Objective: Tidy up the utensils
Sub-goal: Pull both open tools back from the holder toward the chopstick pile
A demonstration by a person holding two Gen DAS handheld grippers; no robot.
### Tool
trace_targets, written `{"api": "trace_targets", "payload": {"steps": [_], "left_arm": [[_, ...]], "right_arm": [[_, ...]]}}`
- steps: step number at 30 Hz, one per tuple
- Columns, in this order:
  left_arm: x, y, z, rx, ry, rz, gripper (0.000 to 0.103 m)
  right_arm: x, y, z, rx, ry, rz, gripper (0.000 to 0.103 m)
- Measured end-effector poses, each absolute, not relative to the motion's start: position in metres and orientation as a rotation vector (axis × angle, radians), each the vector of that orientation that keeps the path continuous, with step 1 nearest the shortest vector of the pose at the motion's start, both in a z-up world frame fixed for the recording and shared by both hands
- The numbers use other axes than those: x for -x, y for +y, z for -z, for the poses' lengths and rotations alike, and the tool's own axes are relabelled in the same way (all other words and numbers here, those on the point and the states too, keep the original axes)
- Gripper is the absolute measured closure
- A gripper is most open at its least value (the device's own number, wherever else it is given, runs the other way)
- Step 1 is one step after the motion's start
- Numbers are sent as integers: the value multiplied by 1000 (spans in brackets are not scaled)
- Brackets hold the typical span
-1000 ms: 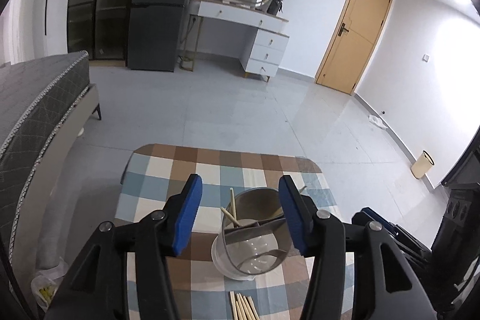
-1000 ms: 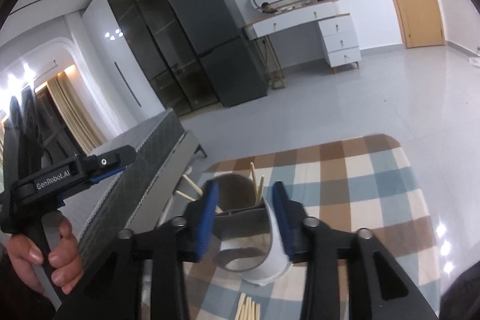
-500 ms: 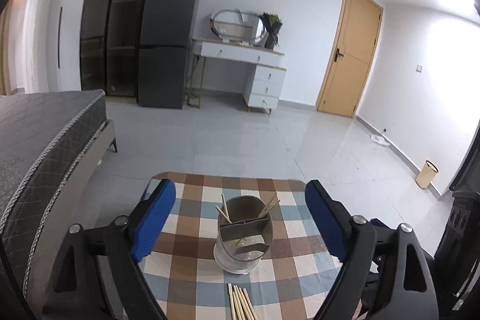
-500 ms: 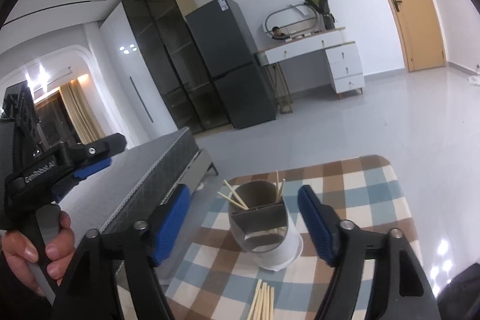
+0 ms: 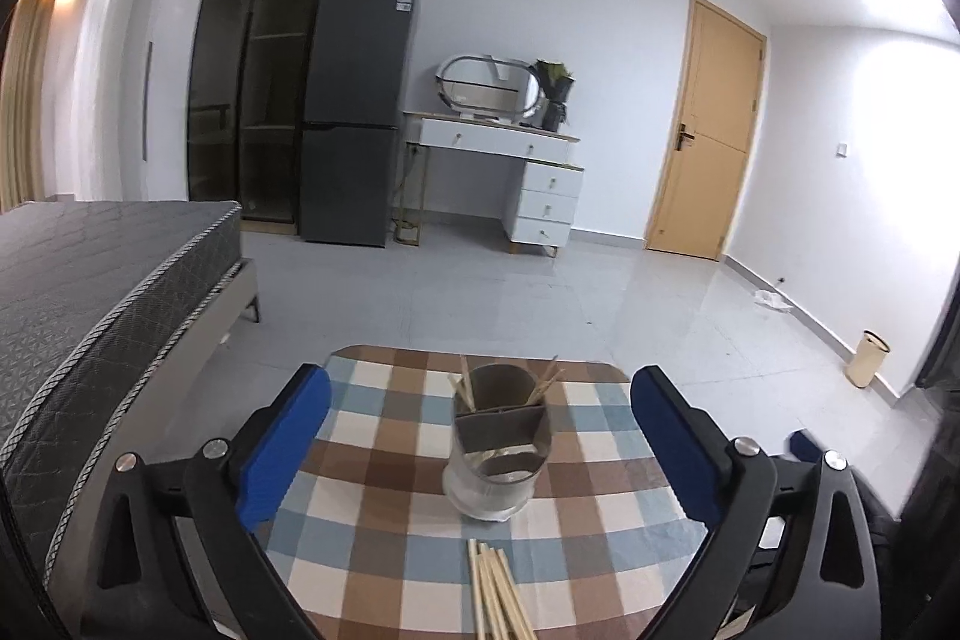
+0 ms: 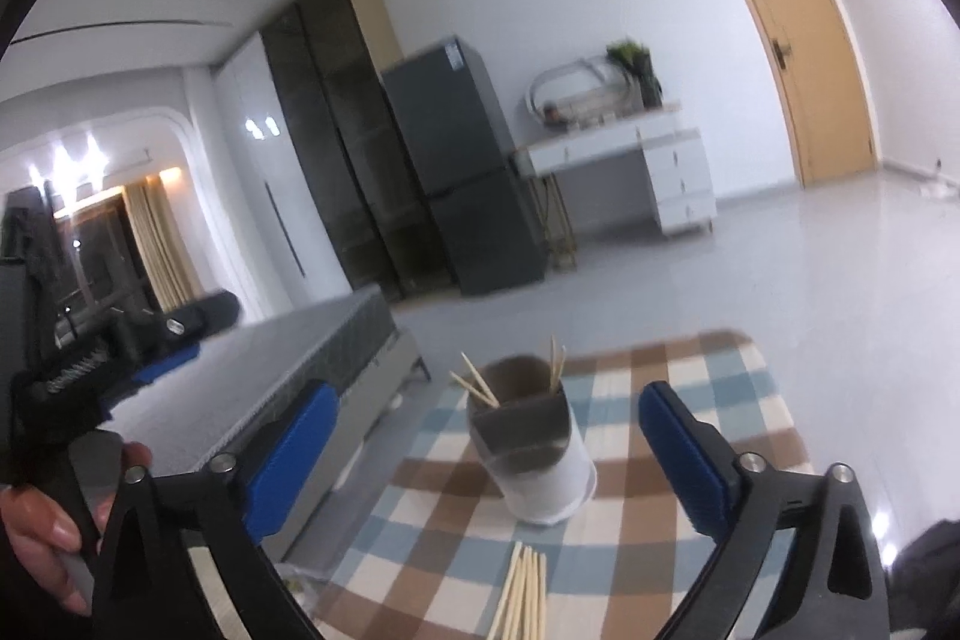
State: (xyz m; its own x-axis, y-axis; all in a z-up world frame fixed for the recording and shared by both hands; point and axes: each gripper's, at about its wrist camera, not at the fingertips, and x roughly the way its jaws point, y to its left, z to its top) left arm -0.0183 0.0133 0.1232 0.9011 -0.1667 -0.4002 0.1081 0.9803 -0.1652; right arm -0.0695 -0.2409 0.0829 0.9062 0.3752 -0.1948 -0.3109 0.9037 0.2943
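Two tools show, one per wrist view, both with blue pads spread wide and still opening, nothing between the pads. Left tool (image 5: 480,436) points at a holder (image 5: 497,451) standing upright on the surface (image 5: 372,490), which has a checked cloth in brown, blue and cream. Holder sits in line with the gap between the left tool's pads but well clear of both, no contact. Holder is a round cup, grey insert with dividers, pale lower wall. Few chopsticks (image 5: 465,388) stick up from its back compartments, leaning outward left and right. Loose bundle of chopsticks (image 5: 495,595) lies flat on the cloth just in front of the holder, near the bottom edge, apart from it.

Right tool (image 6: 486,454) frames the same holder (image 6: 531,454), pads apart on both sides, not touching it. Sticks in holder (image 6: 477,388) visible here too; loose bundle (image 6: 523,598) lies near the bottom edge. At far left of the right view a hand (image 6: 42,520) grips the handle of the other tool; view slightly blurred.

Background: bed (image 5: 90,292) left of the surface, dark fridge (image 5: 354,112), white dresser (image 5: 510,184) with oval mirror, wooden door (image 5: 708,142), small bin (image 5: 867,358) by the right wall, grey tiled floor.
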Motion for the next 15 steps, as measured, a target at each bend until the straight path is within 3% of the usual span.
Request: {"api": "trace_targets", "payload": {"steps": [6, 15], "left_arm": [[16, 17, -94, 158, 440, 128, 5], [5, 20, -55, 125, 509, 84, 5]], "right_arm": [[92, -223, -71, -172, 194, -393, 0], [76, -225, -29, -188, 355, -340, 0]]}}
